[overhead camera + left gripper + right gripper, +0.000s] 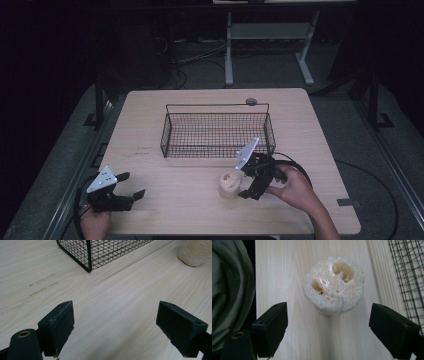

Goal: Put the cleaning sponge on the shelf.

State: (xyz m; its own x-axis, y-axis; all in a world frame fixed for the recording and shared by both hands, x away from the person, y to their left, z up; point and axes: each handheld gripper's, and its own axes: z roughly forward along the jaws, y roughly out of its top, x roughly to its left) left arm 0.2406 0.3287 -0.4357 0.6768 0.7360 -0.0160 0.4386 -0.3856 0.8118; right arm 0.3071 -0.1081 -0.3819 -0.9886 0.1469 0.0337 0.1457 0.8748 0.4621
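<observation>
A black wire basket (pixel 217 130) sits in the middle of the pale wooden counter (pixel 150 115), and everything else is easiest placed from it. Just in front of the basket's right front corner stands a loofah sponge (pixel 229 184), a pale, stubby cylinder on end with its holes facing up. The right tool (pixel 243 184) is right beside the sponge, on the side away from the basket's left end, gripped by the person's right hand (pixel 295 189). Its jaws are spread wide; in the right gripper view the sponge (pixel 334 285) lies just beyond the jaw tips, centred on the gap, and neither jaw touches it. The basket's mesh (pixel 409 275) edges that view.

The left tool (pixel 131 186) hovers well out from the basket's left front corner, near the counter's front edge, held in the left hand (pixel 95 222). Its jaws are also wide apart and hold nothing, with bare wood (pixel 112 310) between them, and the basket's corner (pixel 88 255) ahead.
</observation>
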